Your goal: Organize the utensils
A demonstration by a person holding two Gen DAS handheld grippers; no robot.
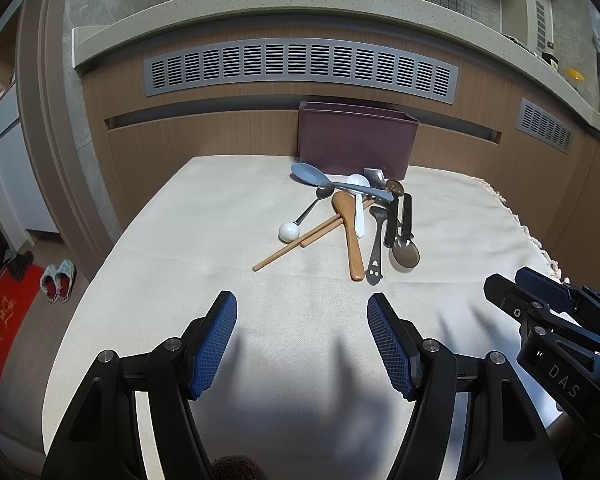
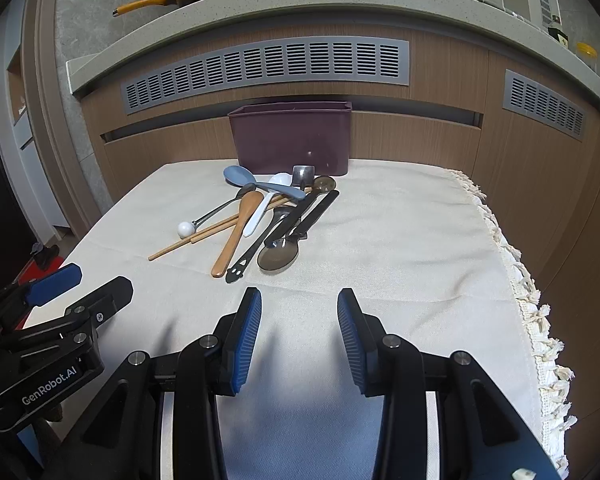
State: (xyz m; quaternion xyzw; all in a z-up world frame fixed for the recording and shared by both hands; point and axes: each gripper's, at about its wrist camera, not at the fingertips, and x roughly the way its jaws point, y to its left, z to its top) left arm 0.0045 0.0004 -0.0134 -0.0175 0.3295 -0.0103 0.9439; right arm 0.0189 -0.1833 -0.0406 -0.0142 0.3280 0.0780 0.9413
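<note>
A pile of utensils lies on the cream cloth: a blue spoon (image 1: 310,174), a white plastic spoon (image 1: 358,200), a wooden spoon (image 1: 350,232), chopsticks (image 1: 292,250), a metal spoon with a white ball end (image 1: 289,232), black-handled utensils (image 1: 400,216) and a dark metal spoon (image 1: 406,254). A dark purple bin (image 1: 356,138) stands behind them. The same pile (image 2: 256,216) and bin (image 2: 292,140) show in the right wrist view. My left gripper (image 1: 302,312) is open and empty, short of the pile. My right gripper (image 2: 299,308) is open and empty, also short of it.
The cloth-covered table (image 2: 400,280) has a fringed right edge (image 2: 532,304). Wooden cabinets with vents (image 1: 300,68) and a countertop stand behind. Slippers (image 1: 58,280) and a red mat (image 1: 0,336) lie on the floor at left.
</note>
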